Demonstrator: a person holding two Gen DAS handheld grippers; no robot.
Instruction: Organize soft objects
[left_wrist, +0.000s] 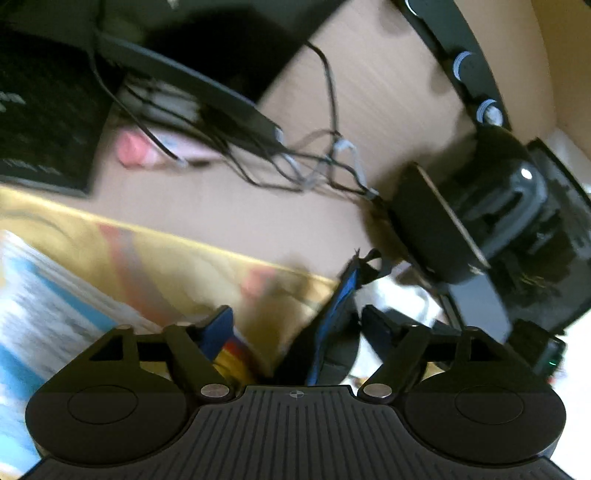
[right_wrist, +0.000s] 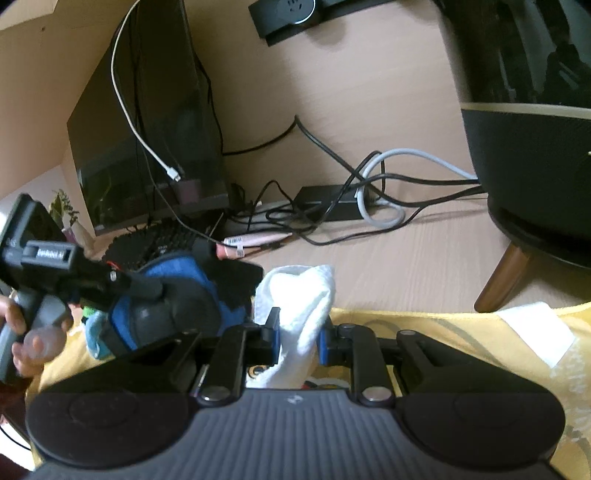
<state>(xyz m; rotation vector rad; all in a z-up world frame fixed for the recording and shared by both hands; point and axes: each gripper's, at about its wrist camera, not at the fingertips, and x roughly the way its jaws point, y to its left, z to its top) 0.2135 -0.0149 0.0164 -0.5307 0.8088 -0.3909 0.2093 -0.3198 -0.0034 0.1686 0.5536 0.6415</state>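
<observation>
Nearest in the right wrist view, the right gripper (right_wrist: 297, 338) has its fingers clenched on a white towel (right_wrist: 301, 310), which bunches up above the blue pads and hangs down between them toward the yellow cloth (right_wrist: 461, 339) spread beneath. Just to the left, the left gripper (right_wrist: 147, 288), held by a person's hand (right_wrist: 26, 332), reaches in against a blue and black padded item (right_wrist: 177, 302) that lies touching the towel's left side. In the blurred left wrist view the left gripper (left_wrist: 295, 332) has its fingers parted, and that blue and black padded item (left_wrist: 332, 325) stands between them; whether either pad presses on it I cannot tell, so it looks released rather than held. Beyond the yellow cloth's far edge lies the wooden floor (right_wrist: 369, 92), with a tangle of cables (right_wrist: 354, 199), a pink tube (right_wrist: 255, 242), a dark glass tank (right_wrist: 147, 129) to the left and a round black appliance on wooden legs (right_wrist: 535, 166) to the right. The likely trouble: the two soft things touch, so lifting the towel could drag the padded item along or tip it off the cloth's edge into the cables. The towel is gripped only at a fold and may slip or unfurl, and with the left fingers loose, nothing steadies the padded item.
</observation>
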